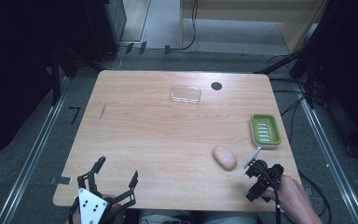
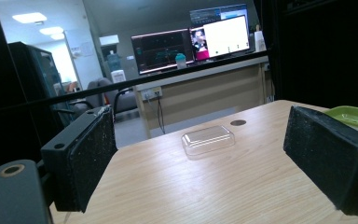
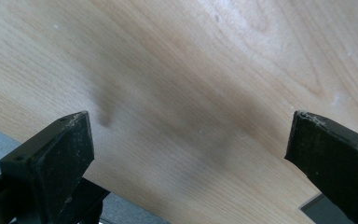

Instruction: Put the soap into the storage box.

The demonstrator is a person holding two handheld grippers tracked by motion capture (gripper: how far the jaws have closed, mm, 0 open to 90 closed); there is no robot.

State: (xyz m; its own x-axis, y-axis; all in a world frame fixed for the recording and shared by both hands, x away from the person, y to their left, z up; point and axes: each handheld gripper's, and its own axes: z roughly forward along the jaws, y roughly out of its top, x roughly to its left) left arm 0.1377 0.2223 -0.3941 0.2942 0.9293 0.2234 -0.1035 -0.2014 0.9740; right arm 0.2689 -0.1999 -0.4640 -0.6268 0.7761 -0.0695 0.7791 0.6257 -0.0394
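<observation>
Bare wooden table, unlabelled soap

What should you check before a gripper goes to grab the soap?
1. Right gripper open: ok, its jaws stand wide apart over bare wood in the right gripper view.
2. Left gripper open and holding nothing: ok.
3. Soap bar free to reach: ok, it lies alone on the table, just left of the right gripper.
4. Green soap dish empty: ok, only its ribs show inside.
5. Clear lid out of the way: ok, it sits at the far side, apart from the rest.
6. Right gripper pointed at the soap: not ok, its own view shows wood and the table's edge.
</observation>
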